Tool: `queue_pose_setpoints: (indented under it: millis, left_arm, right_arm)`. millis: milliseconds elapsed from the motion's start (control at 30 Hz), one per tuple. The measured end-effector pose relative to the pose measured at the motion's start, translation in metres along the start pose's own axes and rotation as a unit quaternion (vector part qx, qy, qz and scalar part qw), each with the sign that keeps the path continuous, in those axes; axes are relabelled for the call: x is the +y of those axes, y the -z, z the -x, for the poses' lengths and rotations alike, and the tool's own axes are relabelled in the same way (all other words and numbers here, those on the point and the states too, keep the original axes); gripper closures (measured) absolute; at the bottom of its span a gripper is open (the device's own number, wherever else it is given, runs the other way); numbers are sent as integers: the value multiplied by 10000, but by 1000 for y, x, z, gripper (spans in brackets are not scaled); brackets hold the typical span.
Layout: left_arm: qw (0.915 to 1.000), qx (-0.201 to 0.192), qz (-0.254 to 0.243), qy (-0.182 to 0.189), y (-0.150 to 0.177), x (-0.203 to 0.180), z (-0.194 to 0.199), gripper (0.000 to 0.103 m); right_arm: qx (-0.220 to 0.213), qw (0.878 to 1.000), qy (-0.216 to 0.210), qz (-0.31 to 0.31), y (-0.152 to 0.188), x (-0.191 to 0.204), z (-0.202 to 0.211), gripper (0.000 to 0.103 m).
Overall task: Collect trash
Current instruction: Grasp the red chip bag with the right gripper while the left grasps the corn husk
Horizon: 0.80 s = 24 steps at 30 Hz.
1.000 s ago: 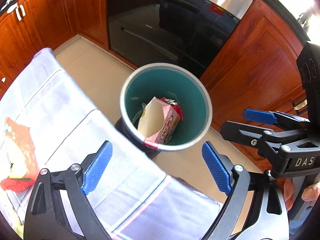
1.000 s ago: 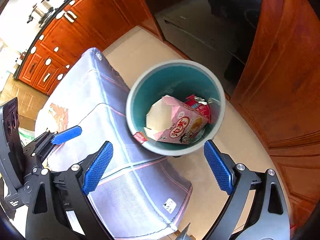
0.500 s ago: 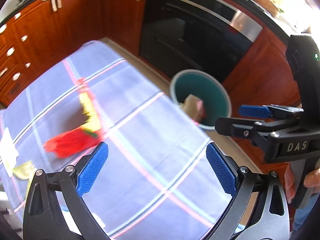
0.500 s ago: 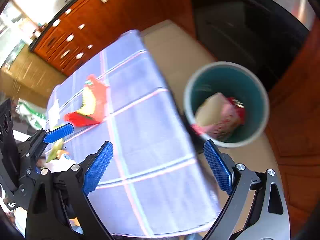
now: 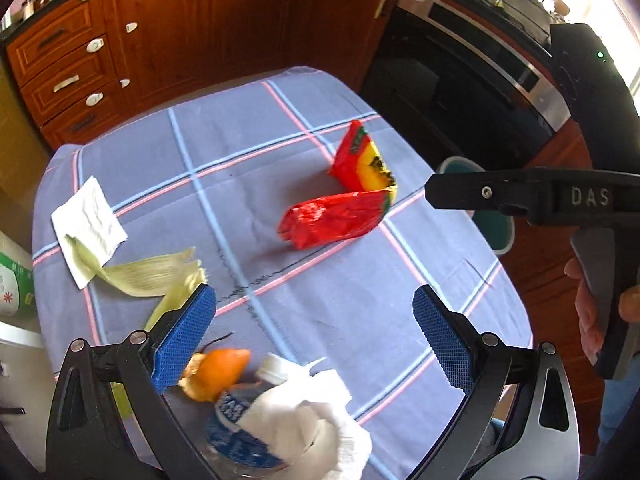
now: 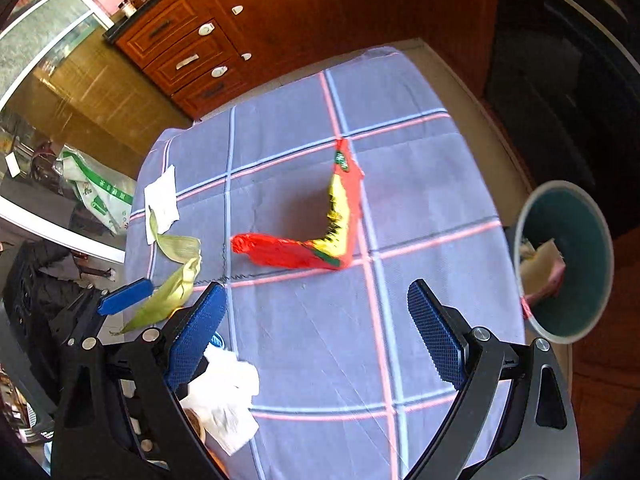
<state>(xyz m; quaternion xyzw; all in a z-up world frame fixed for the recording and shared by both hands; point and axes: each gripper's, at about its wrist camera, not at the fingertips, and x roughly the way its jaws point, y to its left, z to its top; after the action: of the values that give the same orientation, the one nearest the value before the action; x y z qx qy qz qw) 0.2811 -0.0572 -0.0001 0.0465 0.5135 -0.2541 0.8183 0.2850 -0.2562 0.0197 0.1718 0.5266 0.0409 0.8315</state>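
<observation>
Bin point(image 6: 568, 324) beside table, carton point(image 6: 538, 264) inside; both grippers gaping, empty

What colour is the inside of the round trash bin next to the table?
Teal green inside the round trash bin, with a pale grey rim; the right wrist view shows it best.

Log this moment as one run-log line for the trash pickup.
left gripper: open, empty | right gripper: open, empty | red snack bag: on tablecloth | bin: holds carton
</observation>
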Motion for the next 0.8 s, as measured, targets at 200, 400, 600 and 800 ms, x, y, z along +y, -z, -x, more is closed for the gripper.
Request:
queue_pose_setpoints:
  millis: [200, 400, 600, 800]
  left_arm:
    - [9993, 51, 339, -177, 10, 52, -2, 4]
    - [9966, 147, 770, -242, 19, 94, -13, 4]
    - [9940, 357, 975, -344, 28, 118, -27, 4]
    - [9931, 523, 989, -359, 39, 122, -40, 4]
  right_arm:
    - [102, 9996, 264, -83, -17, 5, -43, 14]
    - [54, 9992, 362, -141, -25, -3, -69, 15]
    - [20, 9997, 175, 140, -13, 13, -67, 61]
    - [-90, 9984, 129, 541, 10, 36, -54, 74]
